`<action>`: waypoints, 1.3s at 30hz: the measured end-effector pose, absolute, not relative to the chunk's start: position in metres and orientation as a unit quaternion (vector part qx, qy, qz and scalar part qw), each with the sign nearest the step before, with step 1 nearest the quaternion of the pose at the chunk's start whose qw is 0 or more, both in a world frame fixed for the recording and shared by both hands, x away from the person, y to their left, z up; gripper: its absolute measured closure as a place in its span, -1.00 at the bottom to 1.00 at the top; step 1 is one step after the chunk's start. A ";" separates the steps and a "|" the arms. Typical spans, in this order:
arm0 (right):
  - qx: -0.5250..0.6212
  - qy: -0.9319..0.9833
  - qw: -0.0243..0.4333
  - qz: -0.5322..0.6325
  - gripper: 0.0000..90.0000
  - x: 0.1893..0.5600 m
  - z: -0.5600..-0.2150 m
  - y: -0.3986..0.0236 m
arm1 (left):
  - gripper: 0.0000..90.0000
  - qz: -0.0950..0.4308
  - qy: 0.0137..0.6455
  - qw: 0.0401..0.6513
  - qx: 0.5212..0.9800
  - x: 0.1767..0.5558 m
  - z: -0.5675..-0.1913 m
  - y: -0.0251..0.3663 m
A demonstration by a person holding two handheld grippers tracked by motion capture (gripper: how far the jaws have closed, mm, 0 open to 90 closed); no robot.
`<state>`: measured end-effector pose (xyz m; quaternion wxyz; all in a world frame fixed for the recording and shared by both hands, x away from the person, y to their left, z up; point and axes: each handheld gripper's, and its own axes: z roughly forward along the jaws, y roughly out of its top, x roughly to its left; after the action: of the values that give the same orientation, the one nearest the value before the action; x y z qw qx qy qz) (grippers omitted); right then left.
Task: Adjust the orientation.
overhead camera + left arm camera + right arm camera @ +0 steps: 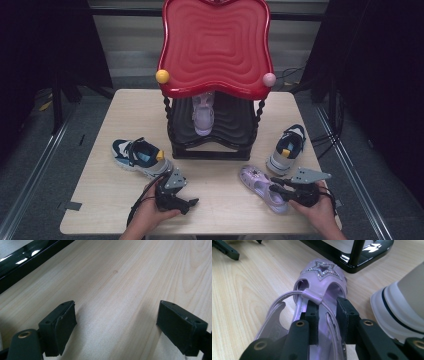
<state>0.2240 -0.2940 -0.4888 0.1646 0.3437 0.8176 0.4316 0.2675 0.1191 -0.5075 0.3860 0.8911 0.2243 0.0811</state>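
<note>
The lilac sandal lies near the table's front edge, towards its front right corner, its long axis slanting: the star-trimmed toe points towards the black base of the red shoe rack at the middle of the table, the heel towards the front right corner. In the right gripper view the sandal's toe points straight away from the camera.

The right hand comes in from the front edge and holds the right gripper roughly level, pointing left over the sandal's heel end. Its jaws stand narrowly apart (a slim gap), set down inside the shoe on either side of its thin strap; whether the pads press it I cannot tell.

The left hand holds the left gripper low over bare table near the front edge, jaws wide apart with nothing between them. A navy sneaker lies behind it, a grey sneaker near the right edge.
</note>
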 end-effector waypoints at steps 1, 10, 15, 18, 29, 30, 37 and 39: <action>0.346 0.815 0.164 0.435 0.59 0.224 -0.490 -0.295 | -0.66 0.081 0.224 0.386 0.891 0.267 -0.508 0.119; 0.352 0.813 0.176 0.429 0.56 0.225 -0.489 -0.299 | -0.66 0.081 0.224 0.386 0.891 0.267 -0.508 0.119; 0.359 0.809 0.174 0.432 0.50 0.226 -0.489 -0.302 | -0.66 0.081 0.224 0.386 0.891 0.267 -0.508 0.119; 0.361 0.810 0.176 0.429 0.51 0.225 -0.489 -0.300 | -0.66 0.081 0.224 0.386 0.891 0.267 -0.508 0.119; 0.354 0.813 0.180 0.426 0.81 0.228 -0.489 -0.303 | -0.66 0.081 0.228 0.390 0.889 0.267 -0.508 0.119; 0.352 0.813 0.182 0.426 0.83 0.228 -0.489 -0.303 | -0.66 0.080 0.228 0.390 0.889 0.267 -0.508 0.119; 0.335 0.814 0.184 0.437 0.88 0.229 -0.490 -0.305 | -0.66 0.080 0.228 0.390 0.888 0.267 -0.508 0.119; 0.332 0.816 0.186 0.436 0.89 0.229 -0.489 -0.304 | -0.66 0.080 0.228 0.390 0.888 0.267 -0.508 0.119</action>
<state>0.2285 -0.3036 -0.4891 0.1861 0.3322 0.8157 0.4355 0.2671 0.1186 -0.5079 0.3899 0.8884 0.2285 0.0804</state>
